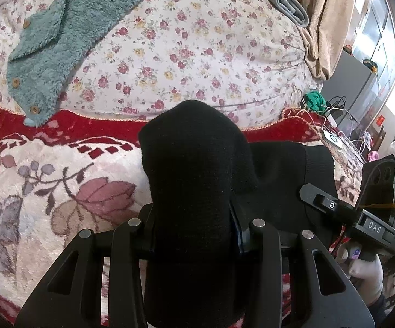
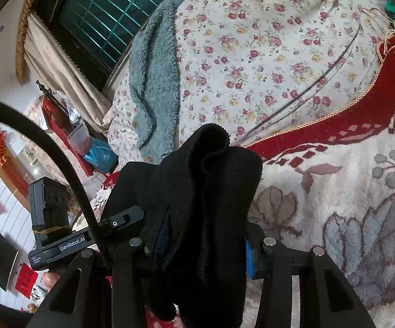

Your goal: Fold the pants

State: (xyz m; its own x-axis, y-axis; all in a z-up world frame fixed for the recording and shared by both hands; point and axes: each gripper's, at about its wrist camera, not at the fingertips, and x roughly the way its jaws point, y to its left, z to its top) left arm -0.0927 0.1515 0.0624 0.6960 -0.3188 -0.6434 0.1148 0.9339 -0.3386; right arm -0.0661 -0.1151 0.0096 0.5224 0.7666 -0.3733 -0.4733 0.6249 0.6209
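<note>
The black pants are held up above the bed by both grippers. My left gripper is shut on a bunched edge of the pants, and the cloth hides its fingertips. The rest of the pants stretches right toward the other gripper body. In the right wrist view my right gripper is shut on a folded, ribbed edge of the pants. The left gripper body shows at the left of that view.
A plush blanket with flowers and a red border covers the bed. Behind it lies a floral quilt with a teal fleece garment on it. Cables and a device sit at the bed's right edge. A window and curtain are beyond.
</note>
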